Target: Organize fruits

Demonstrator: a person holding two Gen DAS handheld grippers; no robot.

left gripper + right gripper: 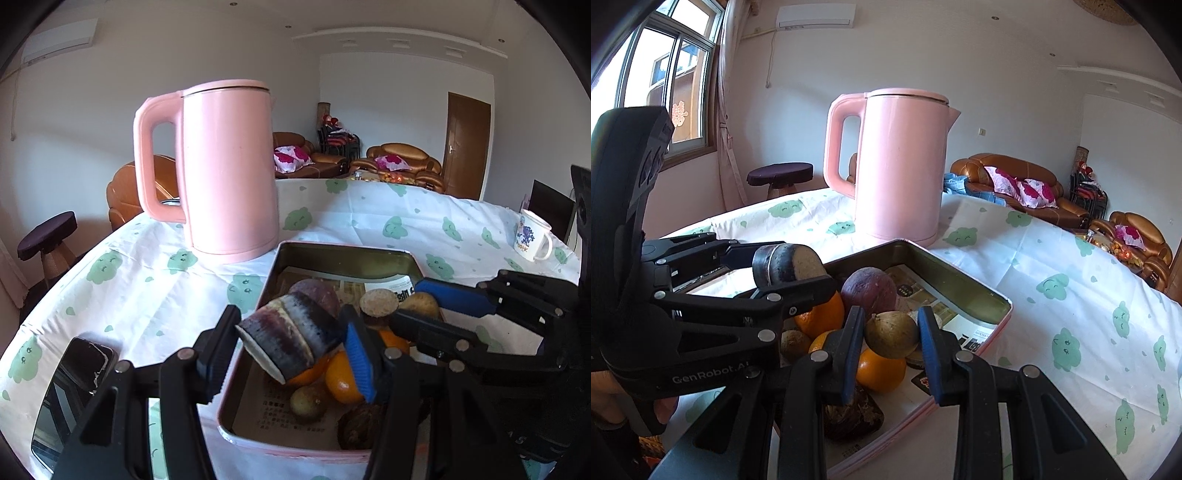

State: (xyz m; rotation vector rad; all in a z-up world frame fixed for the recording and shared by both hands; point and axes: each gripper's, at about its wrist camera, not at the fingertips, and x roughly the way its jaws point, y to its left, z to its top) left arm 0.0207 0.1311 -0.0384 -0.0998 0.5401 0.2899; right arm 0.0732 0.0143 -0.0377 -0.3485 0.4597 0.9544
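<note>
A pink-rimmed metal tray (332, 250) (975, 288) lined with printed paper holds several fruits: oranges (341, 380) (881, 371), a purple passion fruit (319, 291) (870, 290), small brown fruits (308, 404). My left gripper (291, 347) (786, 273) is shut on a dark purple sugarcane piece (291, 338) (790, 267), held above the tray's near left part. My right gripper (892, 334) (424, 304) is shut on a round brown-green fruit (892, 334) (419, 304) just above the fruits in the tray.
A tall pink kettle (225, 170) (897, 162) stands just behind the tray on the cloud-print tablecloth (1071, 295). A phone (86, 363) lies left of the tray. A white mug (533, 236) stands at the far right. A stool and sofas stand beyond the table.
</note>
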